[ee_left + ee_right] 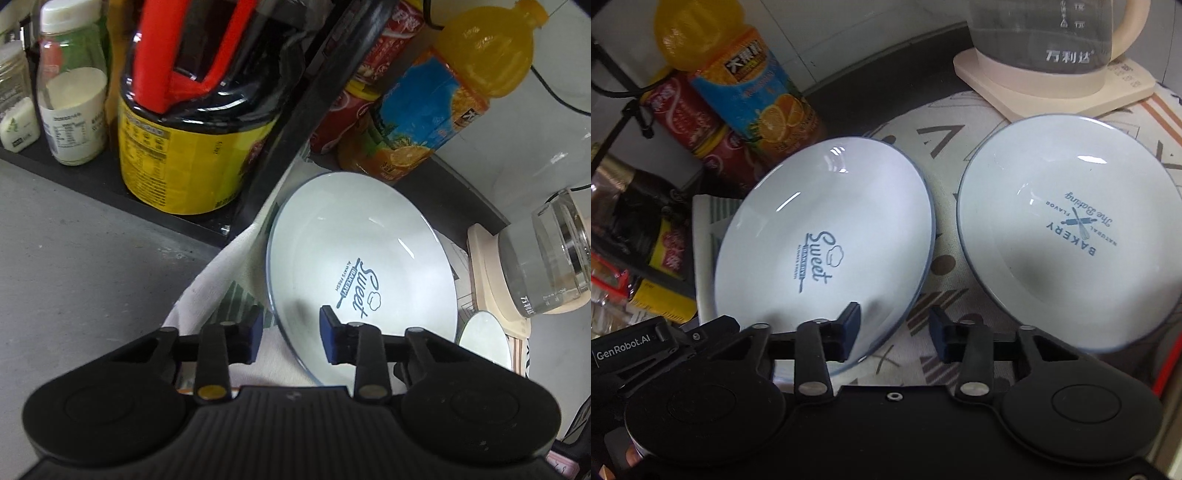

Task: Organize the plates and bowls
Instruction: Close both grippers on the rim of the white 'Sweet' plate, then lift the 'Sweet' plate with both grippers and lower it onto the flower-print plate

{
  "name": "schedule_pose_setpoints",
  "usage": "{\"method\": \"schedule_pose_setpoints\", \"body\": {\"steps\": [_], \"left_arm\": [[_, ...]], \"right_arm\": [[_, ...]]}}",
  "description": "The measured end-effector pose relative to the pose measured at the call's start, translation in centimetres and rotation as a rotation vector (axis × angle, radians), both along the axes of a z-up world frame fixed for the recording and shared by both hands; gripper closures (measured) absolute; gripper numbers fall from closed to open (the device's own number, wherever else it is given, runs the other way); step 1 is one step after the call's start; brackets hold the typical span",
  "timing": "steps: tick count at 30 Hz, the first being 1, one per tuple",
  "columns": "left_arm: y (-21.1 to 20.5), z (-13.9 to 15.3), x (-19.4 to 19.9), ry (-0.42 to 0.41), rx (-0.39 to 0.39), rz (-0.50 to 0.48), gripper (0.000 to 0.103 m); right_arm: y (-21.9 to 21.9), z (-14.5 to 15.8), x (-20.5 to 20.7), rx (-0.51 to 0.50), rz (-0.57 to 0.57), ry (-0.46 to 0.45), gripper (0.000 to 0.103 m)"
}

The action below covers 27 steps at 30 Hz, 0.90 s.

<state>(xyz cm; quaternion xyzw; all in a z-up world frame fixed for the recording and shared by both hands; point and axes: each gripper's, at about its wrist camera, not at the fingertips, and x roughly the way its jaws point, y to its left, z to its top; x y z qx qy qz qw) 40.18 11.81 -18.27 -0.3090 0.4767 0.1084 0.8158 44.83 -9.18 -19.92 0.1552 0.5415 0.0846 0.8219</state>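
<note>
A white plate printed "Sweet" (362,258) lies on a patterned cloth (221,291). My left gripper (290,334) is open, its jaws straddling the plate's near left rim, one above the plate and one over the cloth. The right wrist view shows the same "Sweet" plate (827,229) and a second white plate printed "Bakery" (1067,229) to its right. My right gripper (894,328) is open, straddling the near right rim of the "Sweet" plate. A sliver of the second plate (484,339) shows in the left wrist view.
A black shelf (92,177) holds a yellow-labelled jar (192,147) and a milk bottle (72,85). An orange juice bottle (753,92) and a red can (701,129) stand behind the plates. A glass kettle (1045,40) on a cream base sits at the back right.
</note>
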Motion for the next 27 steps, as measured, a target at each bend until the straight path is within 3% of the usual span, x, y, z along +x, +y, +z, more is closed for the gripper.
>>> {"method": "schedule_pose_setpoints", "body": {"steps": [11, 14, 19, 27], "left_arm": [[-0.7, -1.8, 1.4, 0.034, 0.019, -0.008, 0.090], [-0.7, -1.8, 1.3, 0.023, 0.013, -0.005, 0.091], [-0.5, -0.2, 0.5, -0.025, 0.030, -0.015, 0.091], [-0.4, 1.3, -1.4, -0.034, 0.035, -0.020, 0.091]], "right_arm": [[0.6, -1.1, 1.0, 0.010, 0.005, -0.008, 0.074], [0.6, -1.1, 1.0, -0.016, 0.006, -0.026, 0.083], [0.5, -0.1, 0.5, -0.015, 0.024, -0.090, 0.088], [0.4, 1.9, -0.5, -0.003, 0.034, -0.123, 0.089]]}}
